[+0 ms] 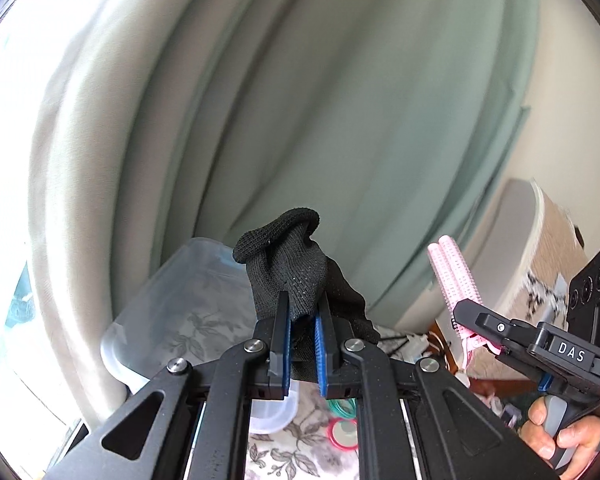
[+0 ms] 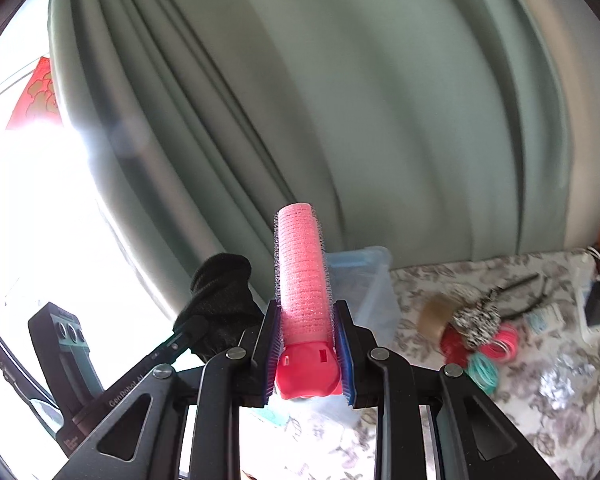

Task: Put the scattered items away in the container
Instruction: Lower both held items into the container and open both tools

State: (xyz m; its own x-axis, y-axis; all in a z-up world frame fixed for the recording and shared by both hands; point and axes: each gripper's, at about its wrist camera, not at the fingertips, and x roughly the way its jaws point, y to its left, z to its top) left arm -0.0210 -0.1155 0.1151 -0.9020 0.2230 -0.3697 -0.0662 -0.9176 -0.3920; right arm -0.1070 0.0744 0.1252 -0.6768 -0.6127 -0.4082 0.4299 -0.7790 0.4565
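My left gripper (image 1: 303, 312) is shut on a black knit glove (image 1: 290, 268) and holds it up in the air, just in front of a clear plastic container (image 1: 156, 320). My right gripper (image 2: 306, 320) is shut on a pink hair roller clip (image 2: 302, 272), which stands upright between the pads. In the left wrist view the roller (image 1: 458, 276) and right gripper (image 1: 466, 314) are at the right. In the right wrist view the glove (image 2: 220, 292) and left gripper are at the left, and the container (image 2: 364, 280) is behind the roller.
A floral tablecloth (image 2: 540, 380) carries scattered hair ties (image 2: 496, 348), a speckled scrunchie (image 2: 476, 320), a dark headband (image 2: 528, 292) and a charger (image 2: 598, 300). Teal and pink rings (image 1: 342, 420) lie below my left gripper. Green curtains (image 1: 340, 120) hang behind.
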